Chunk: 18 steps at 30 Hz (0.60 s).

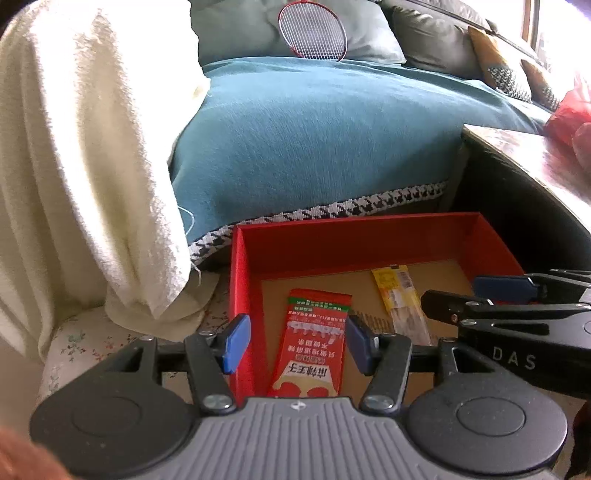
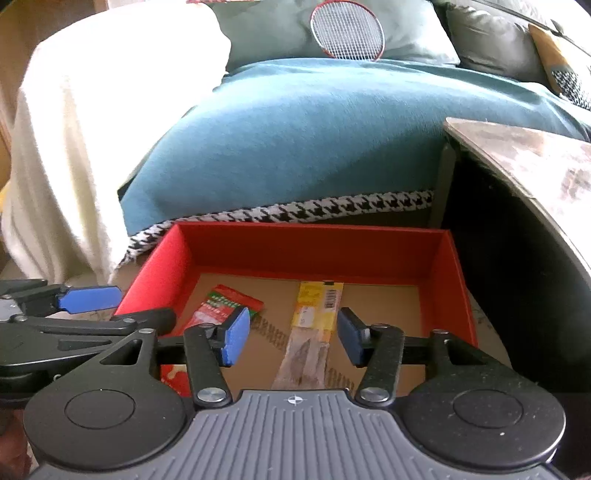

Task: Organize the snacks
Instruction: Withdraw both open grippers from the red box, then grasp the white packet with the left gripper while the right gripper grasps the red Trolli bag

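A red box (image 1: 243,280) (image 2: 456,295) with a brown cardboard floor stands in front of the sofa. Inside it lie a red snack packet (image 1: 314,347) (image 2: 221,306) on the left and a long yellow snack stick (image 1: 397,299) (image 2: 314,317) to its right. My left gripper (image 1: 297,341) (image 2: 146,305) hovers open above the red packet, its blue pads apart and off the packet. Over the yellow stick hangs my right gripper (image 2: 291,336) (image 1: 450,291), also open, and the stick rests flat on the box floor below its pads. Neither gripper holds anything.
Behind the box is a sofa under a teal blanket (image 1: 314,140) with a houndstooth hem. A white throw (image 1: 81,166) drapes at the left. A badminton racket (image 1: 312,29) leans on the cushions. A table edge (image 2: 524,173) juts in at the right, with a red bag (image 1: 570,110).
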Tool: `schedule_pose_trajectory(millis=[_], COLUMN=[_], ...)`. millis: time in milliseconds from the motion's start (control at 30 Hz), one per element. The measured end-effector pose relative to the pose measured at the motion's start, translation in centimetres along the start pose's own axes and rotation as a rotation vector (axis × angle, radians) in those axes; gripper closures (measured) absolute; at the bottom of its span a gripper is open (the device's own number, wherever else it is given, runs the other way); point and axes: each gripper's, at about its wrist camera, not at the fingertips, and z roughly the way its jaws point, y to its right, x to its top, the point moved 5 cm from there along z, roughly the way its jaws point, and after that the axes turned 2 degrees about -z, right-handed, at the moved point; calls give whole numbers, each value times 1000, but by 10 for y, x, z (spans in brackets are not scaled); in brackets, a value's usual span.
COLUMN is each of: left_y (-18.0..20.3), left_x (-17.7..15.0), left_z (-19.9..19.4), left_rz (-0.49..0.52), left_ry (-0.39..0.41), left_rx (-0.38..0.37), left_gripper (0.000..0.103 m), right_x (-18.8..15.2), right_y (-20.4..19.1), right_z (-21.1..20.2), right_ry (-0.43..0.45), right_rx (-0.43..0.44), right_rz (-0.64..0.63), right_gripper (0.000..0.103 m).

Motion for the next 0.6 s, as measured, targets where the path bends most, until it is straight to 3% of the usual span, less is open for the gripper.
schedule_pose_trajectory(millis=[300,600], left_y=[-8,-36], left_x=[-11,-60], left_z=[-20,-51], left_rz=[-6,-22], left_ry=[-1,-67], left_rx=[3,3], left_gripper=[54,53], right_x=[-7,-33], right_y=[-13,-54], right_z=[-13,-24], right_ry=[-16,-81], right_rx=[40,99], right_rz=[0,-106], right_gripper=[42,37])
